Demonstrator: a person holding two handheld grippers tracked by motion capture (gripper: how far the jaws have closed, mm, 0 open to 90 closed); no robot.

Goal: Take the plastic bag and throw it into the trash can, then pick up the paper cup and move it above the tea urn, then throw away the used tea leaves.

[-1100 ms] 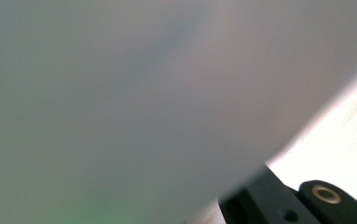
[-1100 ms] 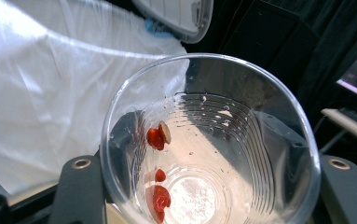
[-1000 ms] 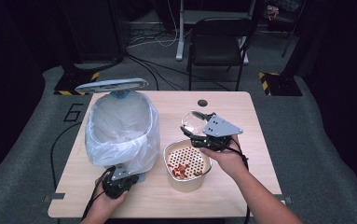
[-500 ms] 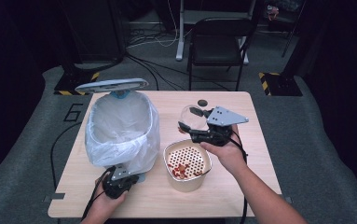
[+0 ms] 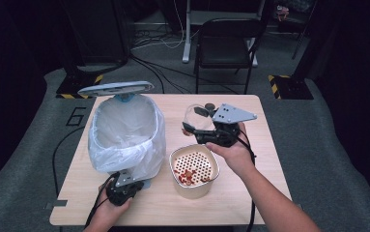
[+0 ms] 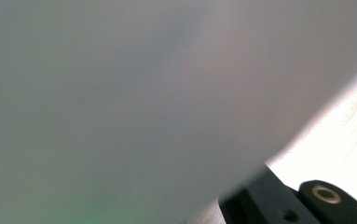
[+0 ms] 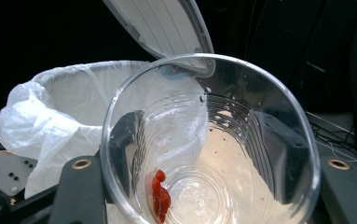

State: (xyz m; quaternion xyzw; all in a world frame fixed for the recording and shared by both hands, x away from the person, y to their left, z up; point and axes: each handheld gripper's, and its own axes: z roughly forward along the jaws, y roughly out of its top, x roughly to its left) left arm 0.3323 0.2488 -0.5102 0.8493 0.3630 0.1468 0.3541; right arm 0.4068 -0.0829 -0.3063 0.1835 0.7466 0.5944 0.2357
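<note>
While you held the clear plastic cup (image 5: 195,117) in your right gripper (image 5: 199,126), it was lifted above the middle of the table (image 5: 264,159), toward the far edge. The right gripper view showed one black finger pressed on each side of the cup (image 7: 209,140), so that gripper was closed on it. The cup lay tipped on its side, its long axis running toward the bin (image 5: 124,133), its open mouth facing back at the gripper's camera. A smear of red bits (image 7: 160,196) clung low on the inside wall.

The perforated cream bowl (image 5: 194,170) stood just beneath and nearer you, with red scraps inside, close to the near edge. The bin, lined with a white bag (image 7: 50,121) and its lid (image 5: 115,88) raised, occupied the left half. Bare table stretched along the right edge.

Your left gripper (image 5: 122,188) sat at the bin's base by the near edge; I cannot tell how far its fingers (image 6: 297,200) stood apart.
</note>
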